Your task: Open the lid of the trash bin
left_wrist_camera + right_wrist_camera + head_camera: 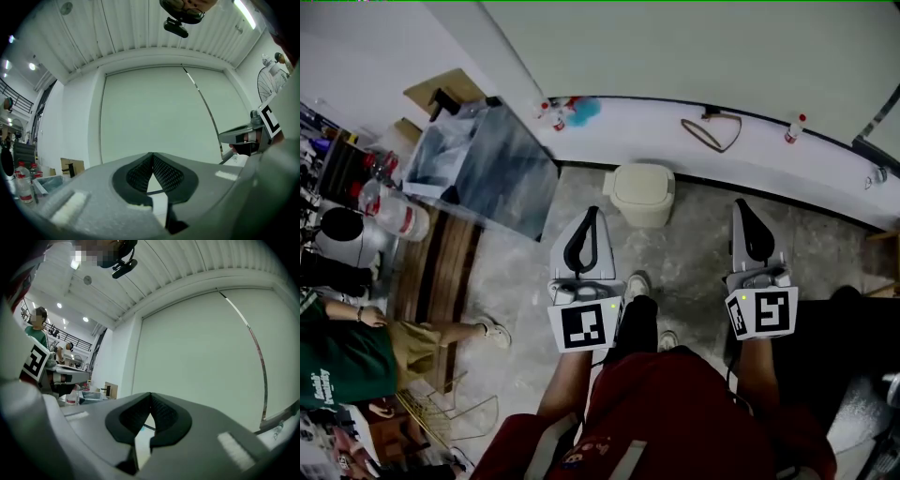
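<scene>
A small cream trash bin (pixel 641 193) with its lid down stands on the floor against the white ledge, ahead of me and between my two grippers. My left gripper (pixel 593 214) is shut and empty, its tip just left of and nearer than the bin. My right gripper (pixel 741 208) is also shut and empty, to the right of the bin. In the left gripper view the left gripper (pixel 152 155) has its jaws meeting at the tip, pointing at a pale wall. The right gripper (pixel 150 395) looks the same in the right gripper view. Neither gripper view shows the bin.
A white ledge (pixel 675 141) runs along the wall with bottles and a looped strap (pixel 711 129) on it. A glass-topped table (pixel 483 164) stands at the left. A person in a green shirt (pixel 337 352) sits at the far left, one leg stretched out.
</scene>
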### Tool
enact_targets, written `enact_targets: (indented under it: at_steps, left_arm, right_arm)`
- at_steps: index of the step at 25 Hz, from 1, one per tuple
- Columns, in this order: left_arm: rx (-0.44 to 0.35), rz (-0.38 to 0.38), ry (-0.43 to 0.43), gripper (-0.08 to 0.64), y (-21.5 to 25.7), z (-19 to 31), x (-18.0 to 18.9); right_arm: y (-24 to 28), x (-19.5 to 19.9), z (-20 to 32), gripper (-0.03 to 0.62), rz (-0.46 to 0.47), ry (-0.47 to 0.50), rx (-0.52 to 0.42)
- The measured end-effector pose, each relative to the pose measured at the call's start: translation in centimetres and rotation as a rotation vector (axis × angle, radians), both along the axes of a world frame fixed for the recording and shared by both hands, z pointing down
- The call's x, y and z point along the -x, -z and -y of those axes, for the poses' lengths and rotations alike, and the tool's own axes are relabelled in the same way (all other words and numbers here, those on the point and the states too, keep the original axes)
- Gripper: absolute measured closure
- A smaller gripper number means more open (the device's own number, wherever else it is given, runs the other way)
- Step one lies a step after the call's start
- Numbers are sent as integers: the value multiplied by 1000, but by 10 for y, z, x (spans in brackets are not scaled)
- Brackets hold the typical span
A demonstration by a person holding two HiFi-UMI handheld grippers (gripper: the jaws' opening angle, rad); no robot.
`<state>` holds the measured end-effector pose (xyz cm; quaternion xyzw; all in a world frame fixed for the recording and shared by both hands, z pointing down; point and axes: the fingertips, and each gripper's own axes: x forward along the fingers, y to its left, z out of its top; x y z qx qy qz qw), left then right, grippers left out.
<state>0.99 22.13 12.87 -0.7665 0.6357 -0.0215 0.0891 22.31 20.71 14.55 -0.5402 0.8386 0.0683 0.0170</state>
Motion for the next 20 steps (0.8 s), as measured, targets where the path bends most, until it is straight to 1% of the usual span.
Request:
enact_targets:
  at_steps: [8, 17, 20]
  left_arm:
    - [-1, -28, -12, 555, -2, 77, 31]
    - [21, -63, 1, 555, -19, 162, 89]
    - [42, -70, 4, 555, -26, 186, 105]
  right_arm:
    - [7, 26, 72, 592, -27, -21, 2]
    - [1, 86, 161, 592, -83, 1, 32]
    - [-1, 107, 189, 592, -96, 18, 43]
